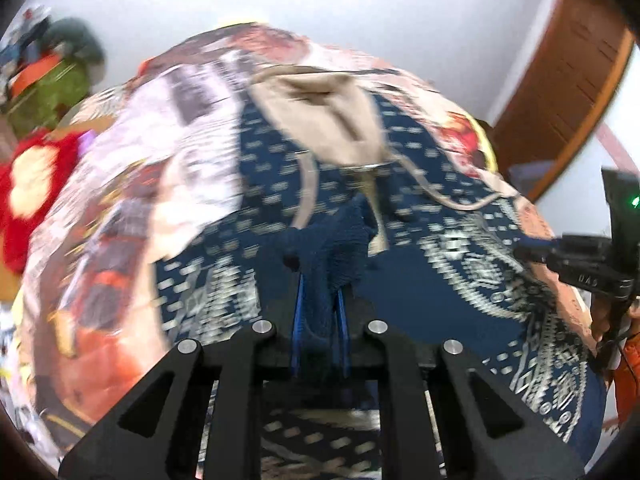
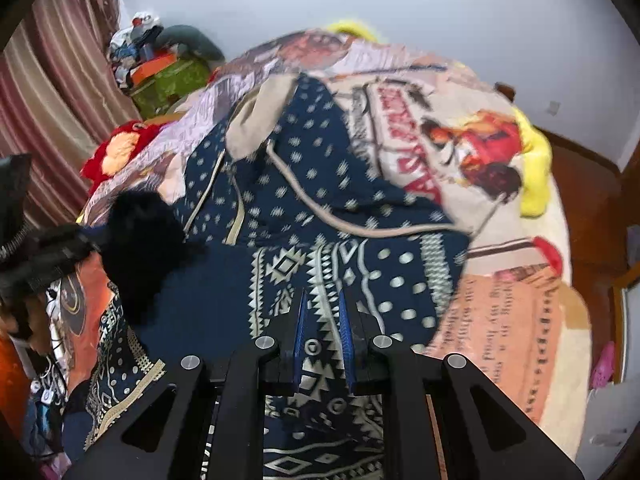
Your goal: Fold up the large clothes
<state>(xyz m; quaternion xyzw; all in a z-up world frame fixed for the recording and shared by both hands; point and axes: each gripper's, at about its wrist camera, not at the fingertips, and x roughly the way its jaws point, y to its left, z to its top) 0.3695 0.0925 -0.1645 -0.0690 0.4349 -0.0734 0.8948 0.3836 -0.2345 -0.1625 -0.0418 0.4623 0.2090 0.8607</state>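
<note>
A large navy hooded garment [image 1: 420, 264] with white patterns, beige hood lining [image 1: 328, 120] and beige drawstrings lies spread on a bed. My left gripper [image 1: 320, 304] is shut on a bunched navy fold of it. In the right wrist view the garment [image 2: 304, 208] covers the bed's middle. My right gripper [image 2: 323, 312] has its blue pads close together on the patterned hem fabric. The right gripper also shows at the right edge of the left wrist view [image 1: 532, 252], and the left one at the left edge of the right wrist view [image 2: 84, 246]. Both views are motion-blurred.
A printed bedspread [image 2: 500, 280] covers the bed. A red plush toy [image 2: 116, 152] and a green box [image 2: 168, 80] with clutter sit at the far left by striped curtains. A yellow plush [image 2: 536, 168] lies at the right. A wooden door frame [image 1: 560, 92] stands at the right.
</note>
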